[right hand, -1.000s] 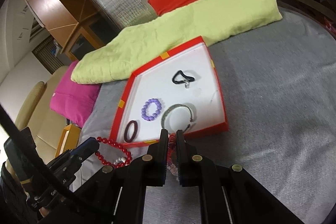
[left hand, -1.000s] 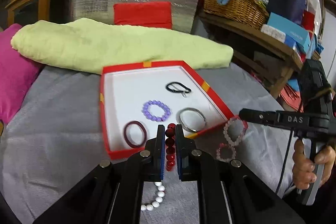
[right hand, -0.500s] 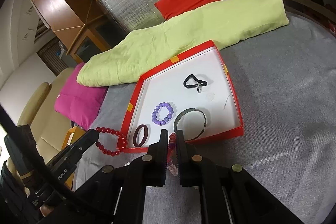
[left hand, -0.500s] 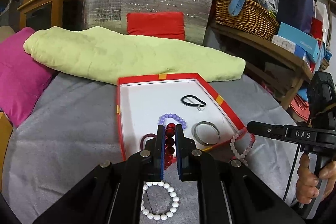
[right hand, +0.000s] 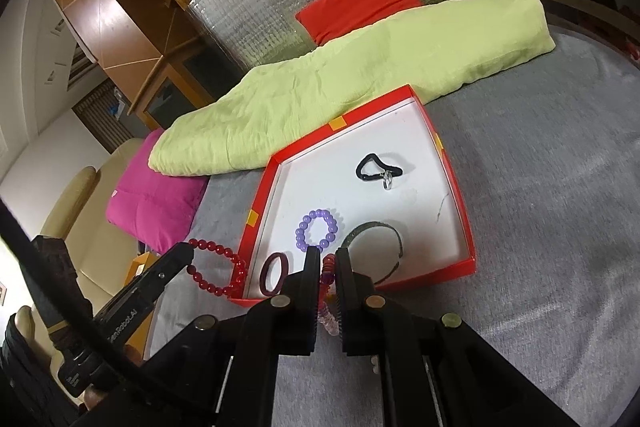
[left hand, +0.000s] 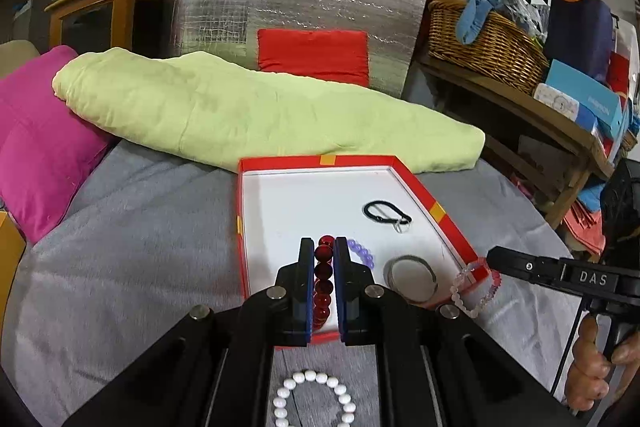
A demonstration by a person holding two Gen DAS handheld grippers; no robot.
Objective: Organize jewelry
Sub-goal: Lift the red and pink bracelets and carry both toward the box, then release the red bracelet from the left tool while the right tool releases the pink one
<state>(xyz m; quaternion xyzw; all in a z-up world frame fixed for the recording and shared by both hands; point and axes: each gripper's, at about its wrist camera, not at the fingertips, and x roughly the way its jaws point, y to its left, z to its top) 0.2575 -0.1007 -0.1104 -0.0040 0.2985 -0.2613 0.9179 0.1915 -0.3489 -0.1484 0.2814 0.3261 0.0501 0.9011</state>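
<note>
red bead bracelet (left hand: 323, 283): pinched in the left hand-held gripper (left hand: 323, 255), hanging over the near-left edge of the red box (left hand: 440, 215)
pink bead bracelet (left hand: 476, 287): pinched by the right hand-held gripper (right hand: 328, 267) at the box's near-right corner
in the box: black cord (left hand: 386, 213), purple beads (right hand: 318, 229), metal bangle (left hand: 410, 273), dark ring (right hand: 274, 273)
nearby: white bead bracelet (left hand: 314, 401) on the grey cloth (left hand: 120, 247), green blanket (left hand: 256, 115) just behind the box

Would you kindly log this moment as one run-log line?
left gripper: shut on red bead bracelet | right gripper: shut on pink bead bracelet | both at red box
</note>
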